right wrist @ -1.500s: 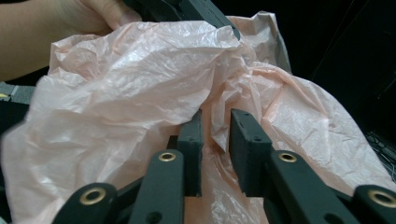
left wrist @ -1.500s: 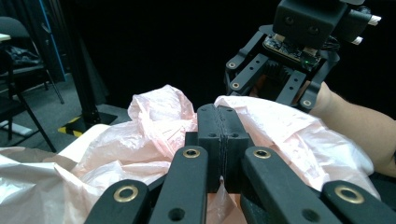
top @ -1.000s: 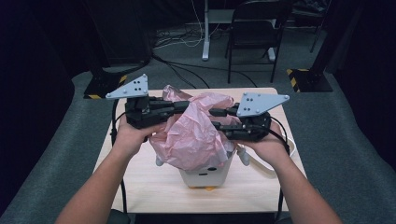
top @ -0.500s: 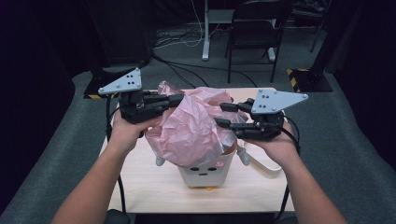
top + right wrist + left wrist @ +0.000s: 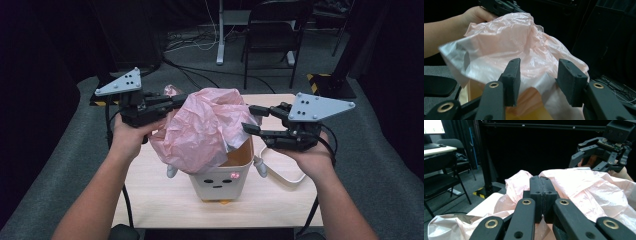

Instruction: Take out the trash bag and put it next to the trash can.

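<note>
Pink bag (image 5: 584, 187) pinched between left gripper (image 5: 540, 185) fingers

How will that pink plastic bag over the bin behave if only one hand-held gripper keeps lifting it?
The pink plastic bag is probably floppy: it crumples and drapes over the bin. It likely weighs little, hanging from the left hand-held gripper, whose jaws are shut on it. The thin film may slip.

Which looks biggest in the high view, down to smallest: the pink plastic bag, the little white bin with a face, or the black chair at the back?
1. pink plastic bag, held up toward the camera, which may flatter it.
2. black chair, far back, so really larger than it appears.
3. white bin with a face, partly covered by the bag.
</note>
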`<state>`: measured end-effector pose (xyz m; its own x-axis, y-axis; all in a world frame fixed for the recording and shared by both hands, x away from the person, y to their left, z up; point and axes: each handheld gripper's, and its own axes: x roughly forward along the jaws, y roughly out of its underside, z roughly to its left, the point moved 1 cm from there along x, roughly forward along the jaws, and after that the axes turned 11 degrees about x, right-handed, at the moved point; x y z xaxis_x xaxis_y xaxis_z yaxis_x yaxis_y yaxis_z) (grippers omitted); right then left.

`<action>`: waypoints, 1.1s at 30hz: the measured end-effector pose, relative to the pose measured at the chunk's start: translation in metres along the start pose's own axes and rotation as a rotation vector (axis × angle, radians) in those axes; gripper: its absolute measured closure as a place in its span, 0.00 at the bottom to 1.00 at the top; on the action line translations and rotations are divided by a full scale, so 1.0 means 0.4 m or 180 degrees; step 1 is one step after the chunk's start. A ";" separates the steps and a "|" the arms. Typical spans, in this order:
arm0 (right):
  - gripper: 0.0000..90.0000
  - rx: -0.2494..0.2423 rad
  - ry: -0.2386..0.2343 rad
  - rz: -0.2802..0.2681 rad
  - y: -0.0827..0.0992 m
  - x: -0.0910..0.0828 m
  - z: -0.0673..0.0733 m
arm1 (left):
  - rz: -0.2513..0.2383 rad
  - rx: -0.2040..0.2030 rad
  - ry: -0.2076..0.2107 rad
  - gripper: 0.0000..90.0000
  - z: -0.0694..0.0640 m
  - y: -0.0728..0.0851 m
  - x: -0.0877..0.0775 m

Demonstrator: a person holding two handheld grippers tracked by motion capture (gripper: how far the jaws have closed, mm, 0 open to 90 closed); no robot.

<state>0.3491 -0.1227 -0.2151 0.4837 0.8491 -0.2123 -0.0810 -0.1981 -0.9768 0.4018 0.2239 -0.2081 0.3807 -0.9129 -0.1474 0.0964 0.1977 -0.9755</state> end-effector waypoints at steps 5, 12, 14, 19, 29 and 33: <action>0.58 -0.0006 0.0023 0.0009 0.005 -0.006 -0.003 | -0.0030 -0.0026 -0.0069 1.00 0.012 0.002 -0.018; 0.57 0.0023 0.0054 0.0031 0.019 -0.013 -0.007 | -0.0130 -0.0075 -0.0170 1.00 0.027 0.002 -0.051; 0.57 0.0023 0.0047 0.0037 0.022 -0.011 -0.006 | -0.0156 -0.0079 -0.0192 1.00 0.028 0.001 -0.060; 0.56 0.0041 0.0016 0.0070 0.036 0.004 -0.005 | -0.0162 -0.0068 -0.0241 1.00 0.030 -0.001 -0.076; 0.55 0.0095 -0.0079 0.0182 0.054 0.055 -0.003 | -0.0165 -0.0059 -0.0317 1.00 0.032 0.000 -0.104; 0.54 0.0099 -0.0139 0.0215 0.056 0.081 0.004 | -0.0152 -0.0030 -0.0347 1.00 0.029 -0.003 -0.116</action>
<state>0.3614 -0.0989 -0.2438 0.4377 0.8550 -0.2781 -0.1396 -0.2409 -0.9605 0.3949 0.2700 -0.1983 0.4736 -0.8769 -0.0826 0.1084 0.1511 -0.9826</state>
